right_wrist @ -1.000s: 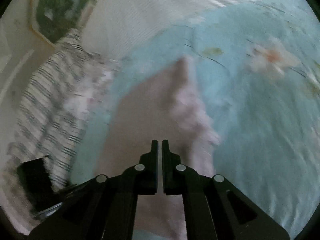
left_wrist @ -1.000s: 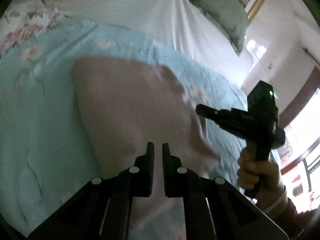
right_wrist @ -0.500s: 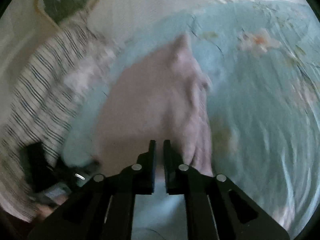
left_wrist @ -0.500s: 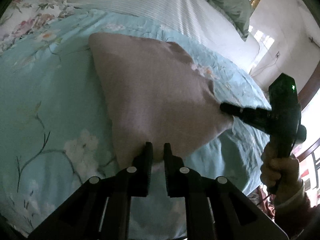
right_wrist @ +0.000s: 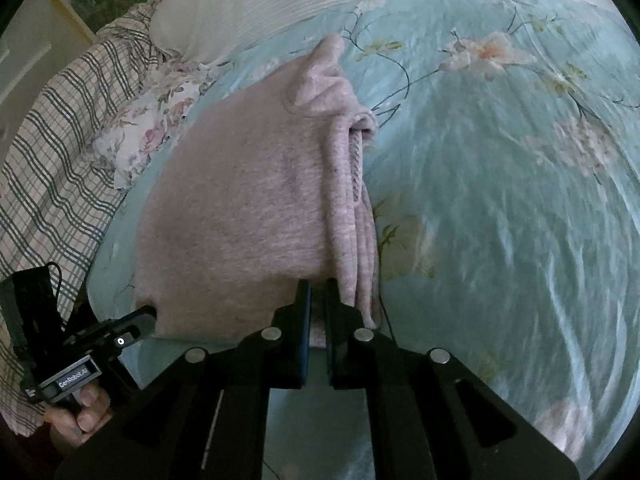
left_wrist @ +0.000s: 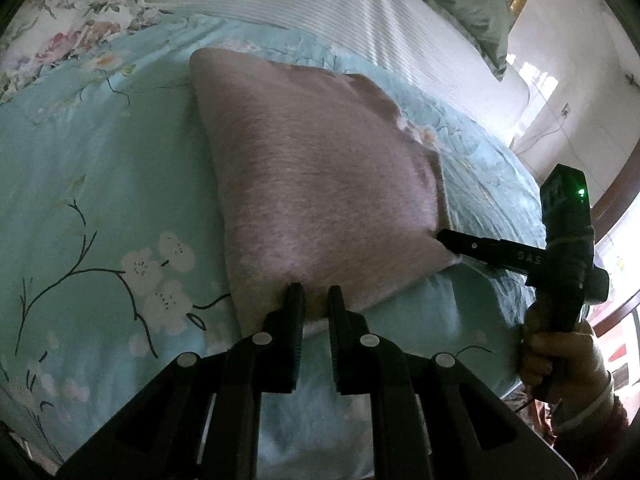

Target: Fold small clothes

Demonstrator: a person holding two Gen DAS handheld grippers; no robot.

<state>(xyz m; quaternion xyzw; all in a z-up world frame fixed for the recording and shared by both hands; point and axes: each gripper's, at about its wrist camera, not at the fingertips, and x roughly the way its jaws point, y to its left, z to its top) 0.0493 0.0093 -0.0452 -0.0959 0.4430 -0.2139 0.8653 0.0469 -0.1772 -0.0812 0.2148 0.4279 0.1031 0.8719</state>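
The garment (left_wrist: 320,184), a pinkish-grey knit piece, lies on the bed (left_wrist: 100,208), already doubled over: the right wrist view shows several stacked layers along its right edge (right_wrist: 352,216) and a bunched, ribbed part at the far end (right_wrist: 328,80). Its near edge faces both cameras and runs from one corner to the other.

The left tongs (left_wrist: 316,300) are nearly pressed together, pinching the near edge close to its left corner. The right tongs (right_wrist: 316,296) are likewise closed to a narrow slot on the near edge, next to the layered side; cloth shows between the tips, so they seem to hold it. In the left view the right tongs' tip (left_wrist: 452,240) meets the right near corner, and in the right view the left tongs' tip (right_wrist: 144,316) meets the opposite one.

The step in hand is judged to be laying down or squaring the fold with both near corners held. To do it well, the 2 tongs should keep equal tension so the edge stays straight, and the right grip must catch every layer, since the stacked edges could slip apart. The bunched far end needs smoothing before any further fold, or the lump gets trapped inside. Lowering the edge flat before letting go should keep the soft knit from springing back.

Around it, the bed's teal cover carries flower prints; a striped sheet (left_wrist: 360,12), a floral cloth (right_wrist: 152,120) and a checked fabric (right_wrist: 52,140) lie beyond.
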